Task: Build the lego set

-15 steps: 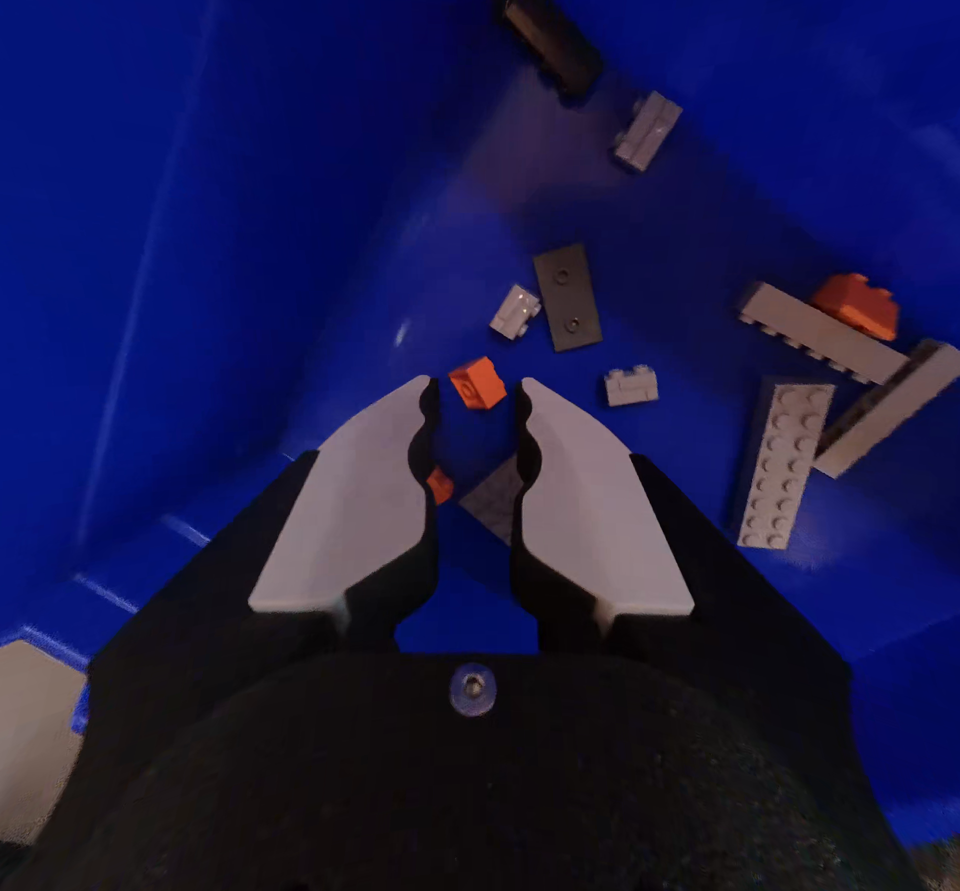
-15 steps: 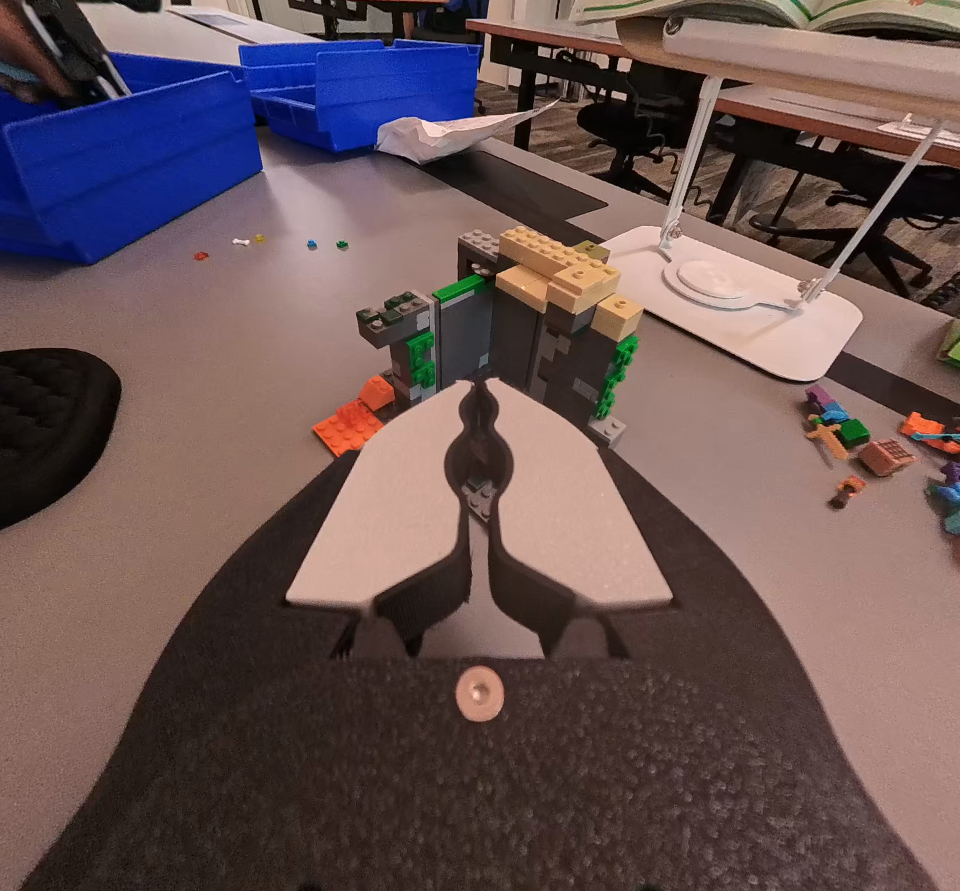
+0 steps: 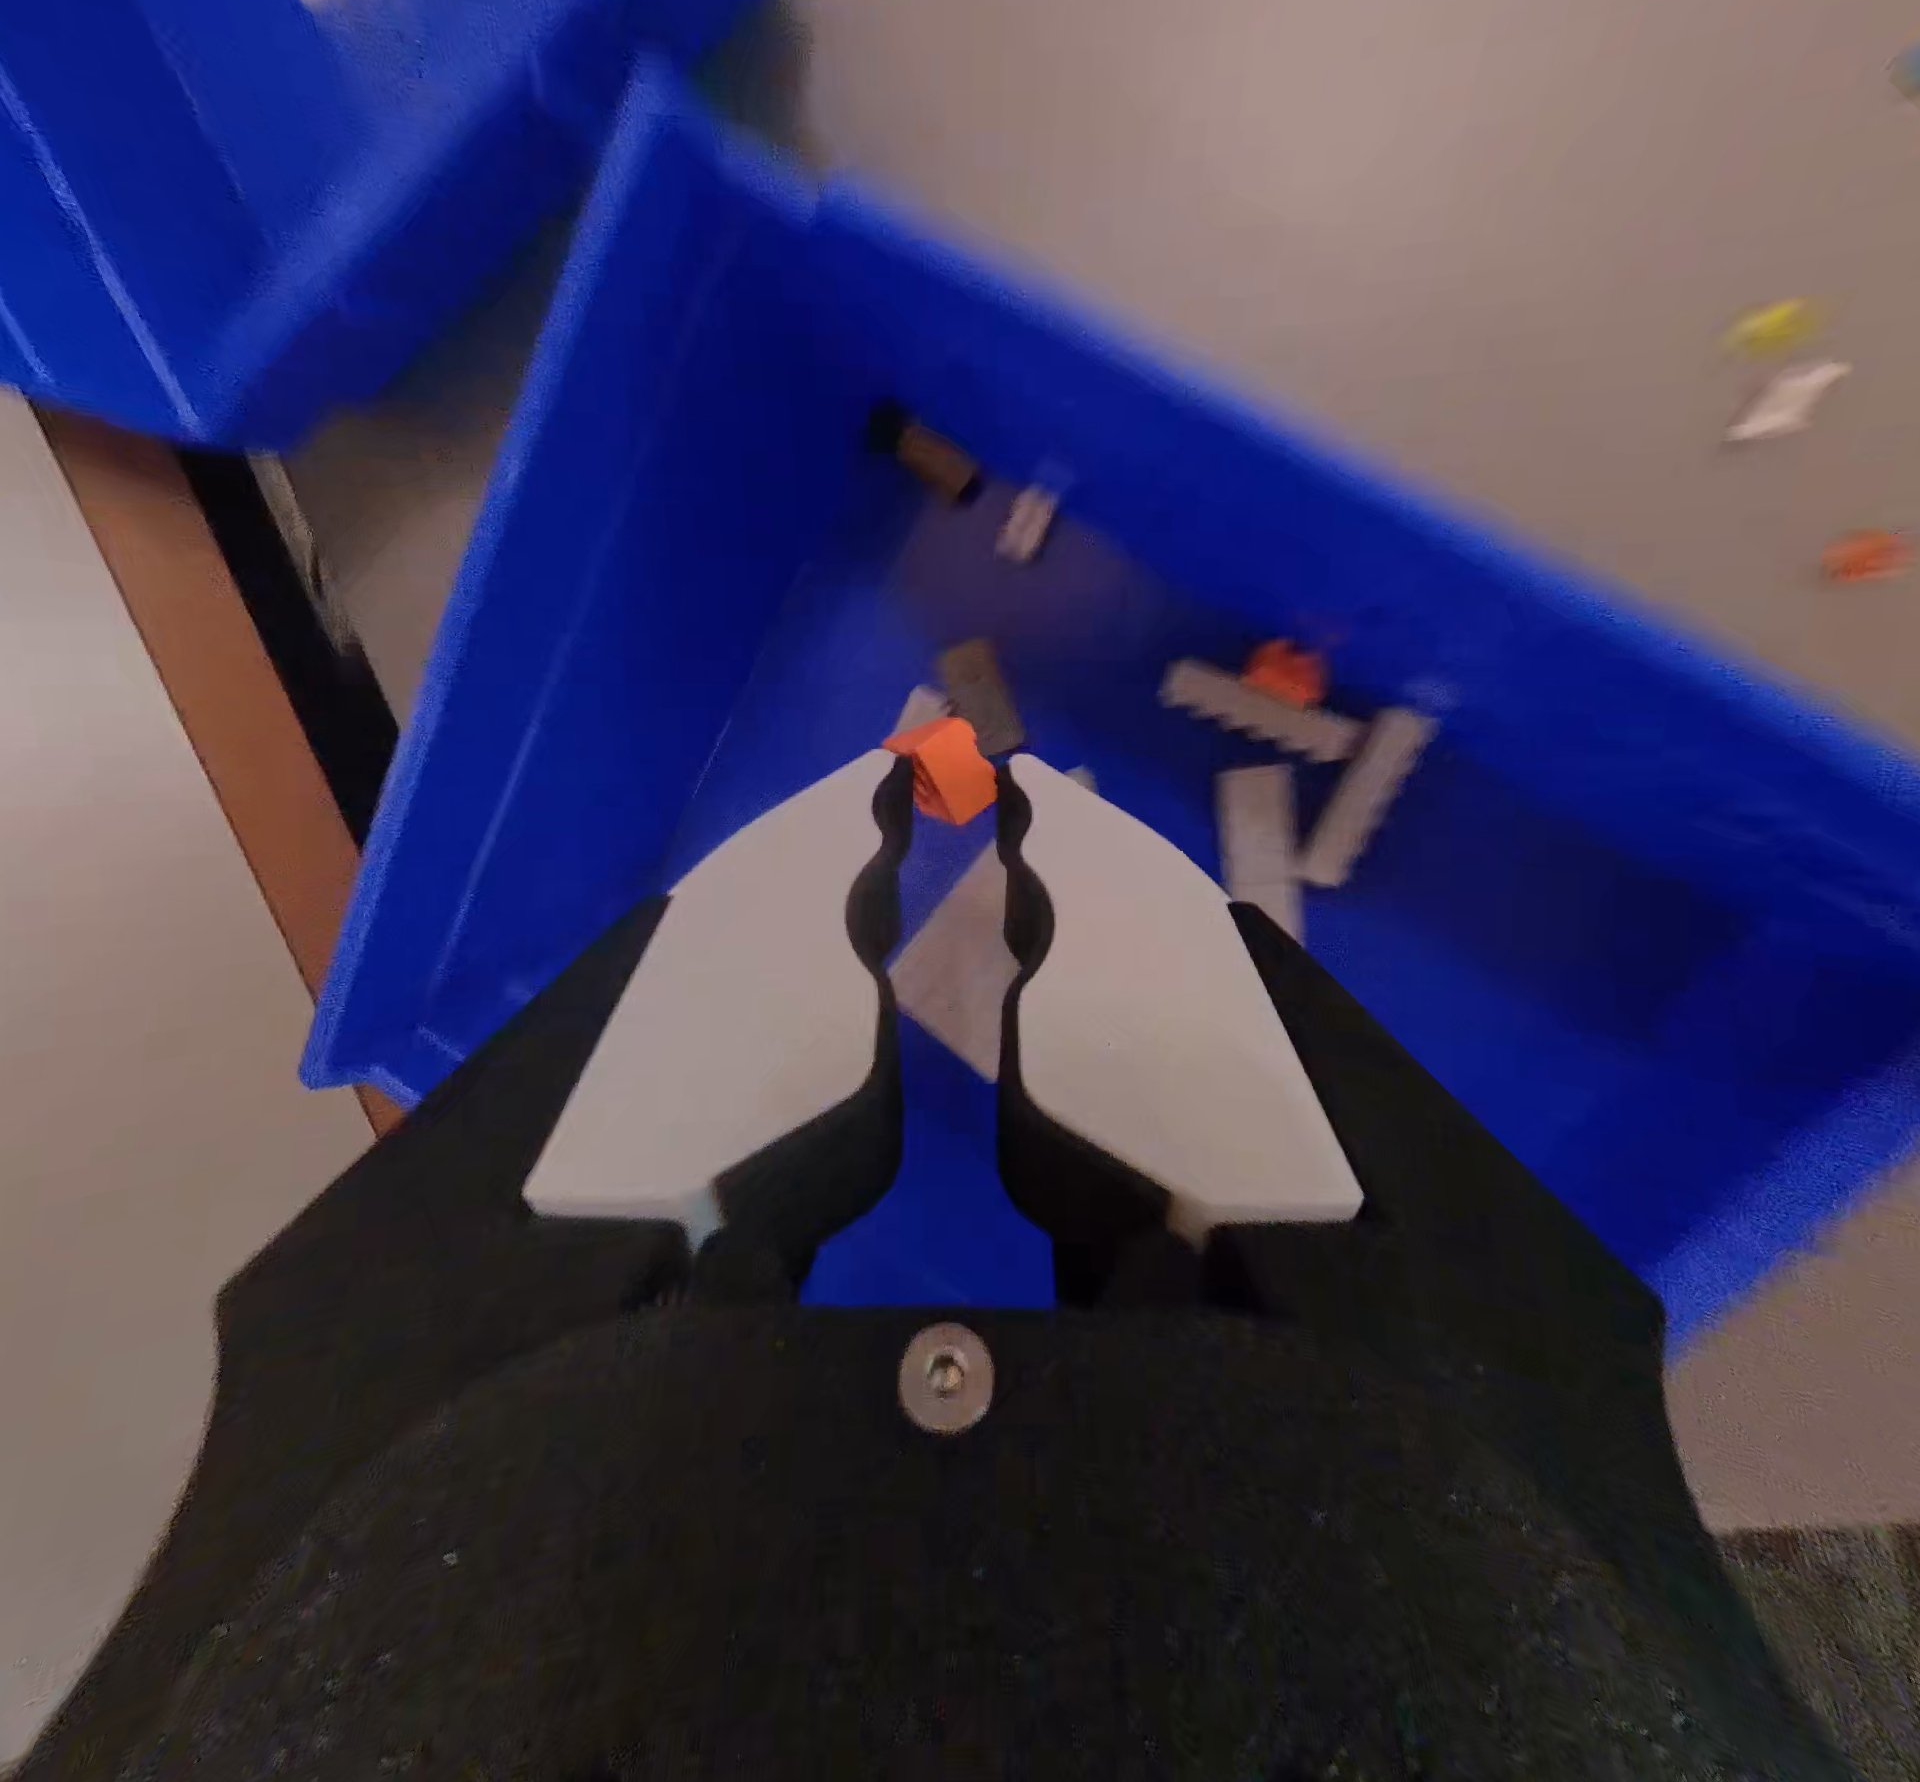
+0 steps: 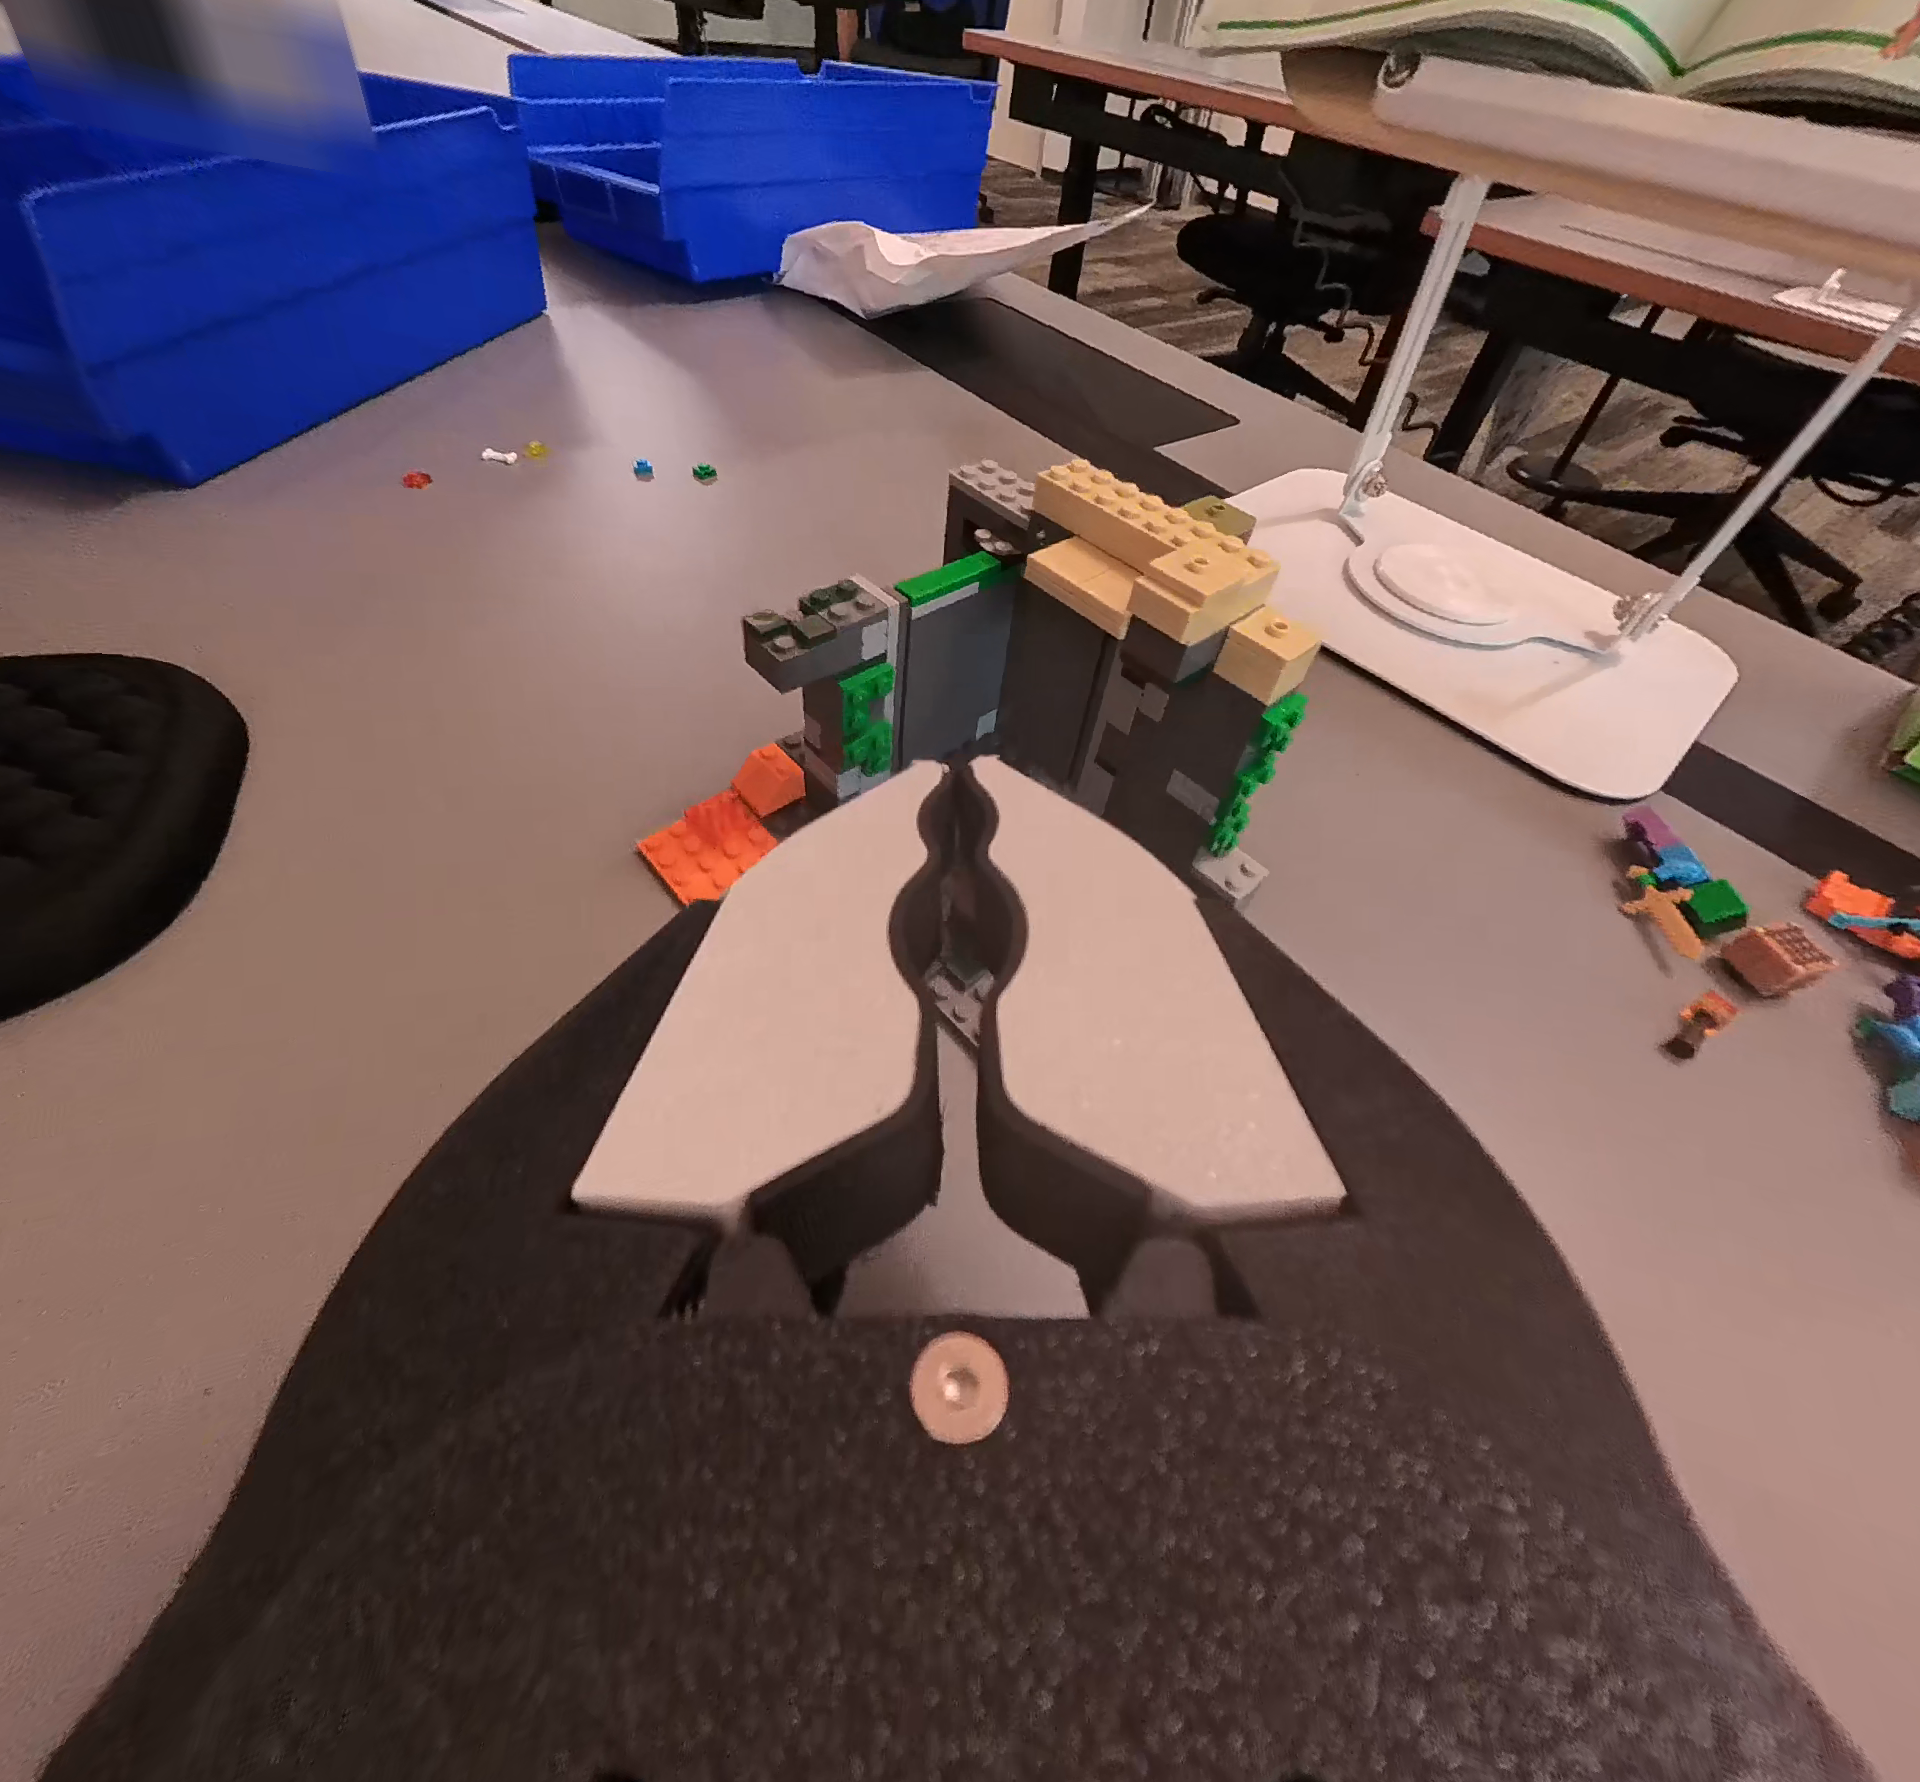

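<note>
My left gripper pinches small orange plastic brick above blue plastic bin's rim; right gripper fingers closed, empty, w/ open grey counter around.

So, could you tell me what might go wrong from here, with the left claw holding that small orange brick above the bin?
1. The left claw pinches the orange brick only at its very tips, so it may twist out and drop back into the blue bin.
2. The brick sits skewed, so it may need re-aligning before it fits the lego build.
3. The right claw is shut close to the build; a nudge could shift it.
</note>
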Demonstrator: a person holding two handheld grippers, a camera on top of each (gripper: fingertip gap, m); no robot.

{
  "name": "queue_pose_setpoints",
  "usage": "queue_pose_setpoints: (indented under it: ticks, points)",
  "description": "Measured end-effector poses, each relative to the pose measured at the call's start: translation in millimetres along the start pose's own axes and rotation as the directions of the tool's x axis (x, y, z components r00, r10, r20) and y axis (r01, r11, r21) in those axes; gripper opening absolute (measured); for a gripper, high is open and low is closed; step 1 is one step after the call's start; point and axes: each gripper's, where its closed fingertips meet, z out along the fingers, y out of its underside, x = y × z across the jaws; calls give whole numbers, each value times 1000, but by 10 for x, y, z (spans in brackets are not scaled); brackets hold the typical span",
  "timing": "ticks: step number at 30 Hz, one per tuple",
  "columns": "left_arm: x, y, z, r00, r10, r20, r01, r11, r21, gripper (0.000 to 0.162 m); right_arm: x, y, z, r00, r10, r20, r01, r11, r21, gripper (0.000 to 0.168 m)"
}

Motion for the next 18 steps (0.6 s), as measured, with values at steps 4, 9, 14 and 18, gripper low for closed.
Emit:
queue_pose_setpoints:
  ticks: [4,9,14,18]
  points:
    - [825,-620,-760,980,139,-141,-86,942,326,15,-121,-81,4,999,-36,35,35,999,22,0]
    - [2287,-1087,-1285,849,354,-393,-61,803,593,15,-331,-257,-22,984,-177,32,173,980,93,8]
    - [3665,-1233,-1295,543,495,-678,72,777,625,15,-664,-456,-109,910,-414,27,402,897,183,11]
    - [4295,-1354,-1139,329,502,-800,164,803,572,15,-804,-452,-170,863,-504,41,489,853,180,14]
